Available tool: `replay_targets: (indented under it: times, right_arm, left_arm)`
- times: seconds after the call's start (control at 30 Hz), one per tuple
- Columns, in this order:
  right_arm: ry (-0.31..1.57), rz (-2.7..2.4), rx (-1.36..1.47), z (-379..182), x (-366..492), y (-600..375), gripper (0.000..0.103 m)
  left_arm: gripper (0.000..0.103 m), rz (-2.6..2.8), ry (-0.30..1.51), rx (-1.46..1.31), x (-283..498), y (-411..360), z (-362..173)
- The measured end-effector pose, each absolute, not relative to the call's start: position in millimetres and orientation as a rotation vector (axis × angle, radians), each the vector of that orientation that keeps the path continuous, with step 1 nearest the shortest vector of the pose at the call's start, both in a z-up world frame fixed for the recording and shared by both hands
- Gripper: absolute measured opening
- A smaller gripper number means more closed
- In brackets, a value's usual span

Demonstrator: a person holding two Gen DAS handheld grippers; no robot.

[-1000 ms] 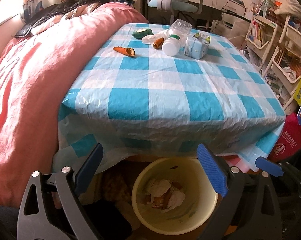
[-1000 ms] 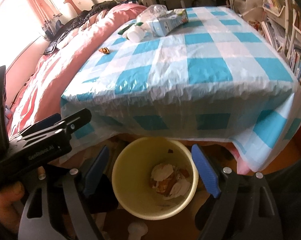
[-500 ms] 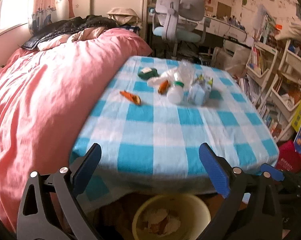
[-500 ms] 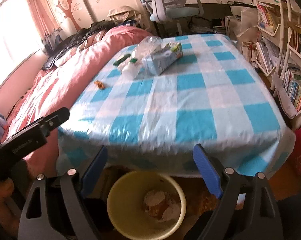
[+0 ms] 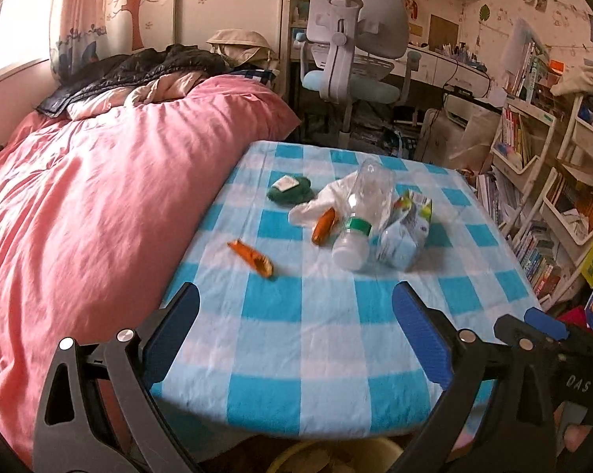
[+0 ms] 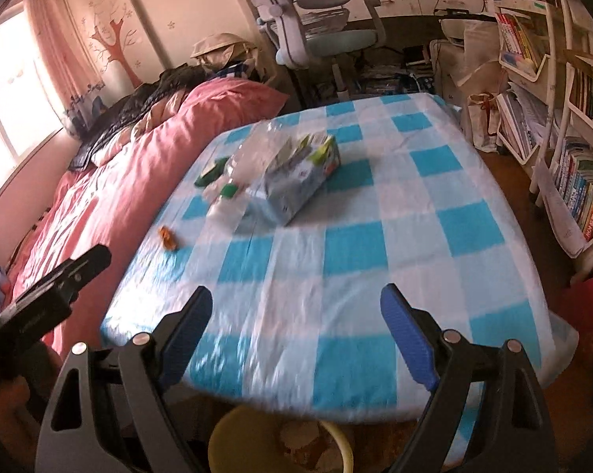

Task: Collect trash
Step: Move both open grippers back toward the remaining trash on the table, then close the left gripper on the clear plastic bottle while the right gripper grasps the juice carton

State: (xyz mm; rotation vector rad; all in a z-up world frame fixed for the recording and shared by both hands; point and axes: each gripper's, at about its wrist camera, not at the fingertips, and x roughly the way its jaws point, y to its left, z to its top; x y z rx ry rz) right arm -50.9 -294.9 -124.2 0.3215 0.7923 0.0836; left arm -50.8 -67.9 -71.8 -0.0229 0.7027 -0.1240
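Trash lies on a table with a blue-and-white checked cloth [image 5: 308, 339]: an orange wrapper [image 5: 252, 262], a second orange wrapper [image 5: 323, 225], a clear plastic bottle [image 5: 361, 213], a blue carton [image 5: 404, 232], a white tissue [image 5: 328, 199] and a dark green packet [image 5: 290, 189]. The carton [image 6: 296, 181] and bottle [image 6: 241, 173] also show in the right wrist view. My left gripper [image 5: 294, 331] is open and empty above the table's near edge. My right gripper [image 6: 296, 333] is open and empty there too. A yellow bin [image 6: 233, 445] holding crumpled paper sits below the edge.
A bed with a pink duvet [image 5: 79, 205] adjoins the table's left side. An office chair [image 5: 355, 47] and desk stand behind. Bookshelves [image 5: 552, 165] line the right. A red bag [image 6: 588, 323] sits on the floor at the right.
Both grippers have risen from the bin up above the table's near edge and tilted up. The bin has dropped to the bottom of both views. Both stay open.
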Motion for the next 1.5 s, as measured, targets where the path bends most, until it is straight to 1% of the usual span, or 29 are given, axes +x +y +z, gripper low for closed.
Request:
replay_targets:
  times: [0.23,0.57,0.77,0.97,1.17,1.3,1.5]
  right_arm:
    - [0.786,0.075,0.334,-118.7,-8.1,-297.7,0.084]
    - [0.82,0.082,0.414,-130.7,57.9,-295.0,0.084]
    - [0.838,0.076,0.375,-138.0,87.0,-289.3,0.084]
    - [0.907,0.079,0.34,-152.2,101.8,-289.0,0.084]
    - [0.971,0.09,0.238,-157.1,107.5,-292.0,0.084]
    - [0.964,0.037,0.134,-152.0,106.3,-300.5,0.084]
    - [0.959,0.002,0.086,-151.3,110.0,-315.3,0.084]
  left_arm:
    - [0.095,-0.134,0.703,-0.026,-12.5,-77.7,-71.7]
    - [0.095,-0.119,0.713,-0.111,47.6,-75.1,-74.8]
    - [0.095,-0.13,0.714,-0.109,81.9,-80.7,-75.6]
    - [0.095,-0.147,0.719,-0.103,103.7,-92.9,-78.5]
    - [0.095,-0.193,0.73,-0.039,119.4,-119.1,-85.3]
    - [0.095,-0.22,0.736,0.015,124.2,-137.7,-90.6]
    - [0.095,-0.253,0.764,0.09,130.7,-163.1,-103.5]
